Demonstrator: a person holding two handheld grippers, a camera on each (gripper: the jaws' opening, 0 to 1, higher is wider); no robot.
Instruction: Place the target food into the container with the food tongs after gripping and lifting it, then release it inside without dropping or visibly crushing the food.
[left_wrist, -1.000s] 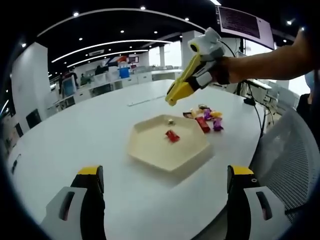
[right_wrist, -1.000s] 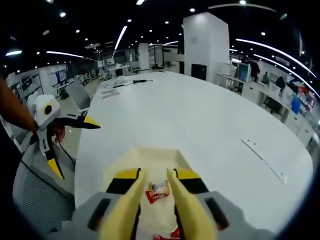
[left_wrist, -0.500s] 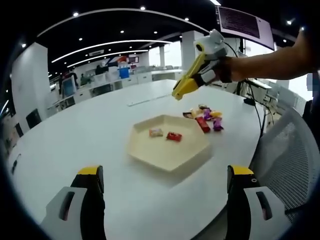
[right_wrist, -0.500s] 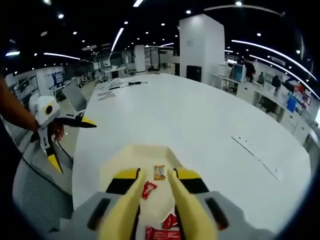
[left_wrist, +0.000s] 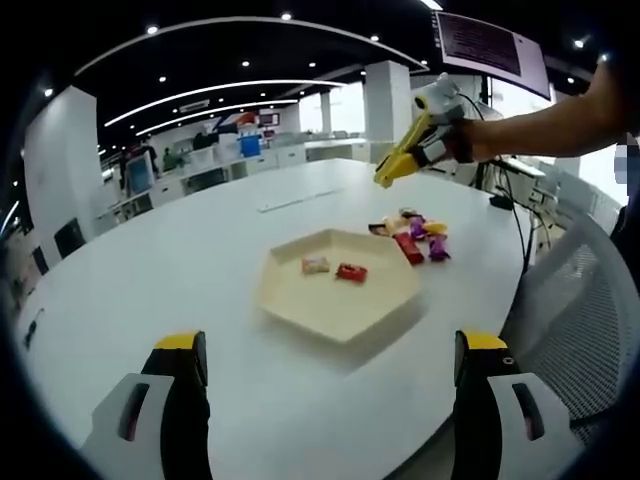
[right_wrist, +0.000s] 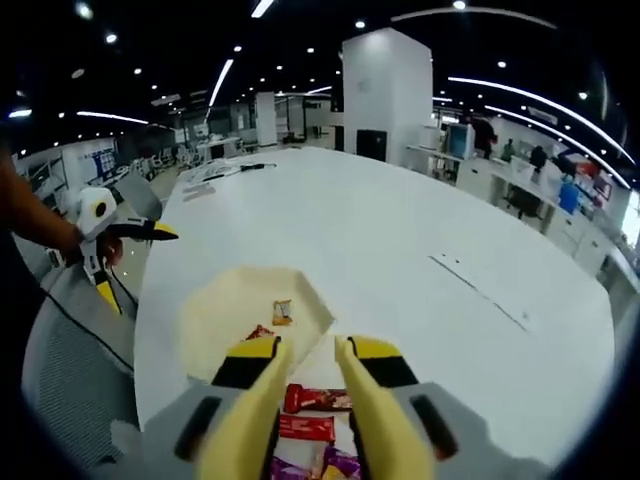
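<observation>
A cream hexagonal tray (left_wrist: 300, 318) sits mid-table and holds a pale wrapped candy (left_wrist: 316, 264) beside a red one (left_wrist: 351, 271). Past its far right side lies a pile of wrapped candies (left_wrist: 412, 236). My left gripper (left_wrist: 330, 345) stands wide open near the table's front edge, nothing between its fingers. My right gripper (left_wrist: 386, 179), held by a hand, hovers high beyond the pile. In the right gripper view, my right gripper (right_wrist: 308, 350) is open and empty above red bars (right_wrist: 315, 400), with the tray (right_wrist: 225, 305) just ahead. The left gripper (right_wrist: 135, 268) shows open at the left.
A mesh office chair (left_wrist: 570, 300) stands close to the table's right edge, and a monitor (left_wrist: 490, 45) hangs behind. A thin flat strip (left_wrist: 290, 202) lies on the far side of the white table (left_wrist: 150, 270). Desks and people fill the background.
The right gripper has drawn back and up from over the tray to above the candy pile. The pale candy now lies in the tray beside the red one. The left gripper has stayed put.
</observation>
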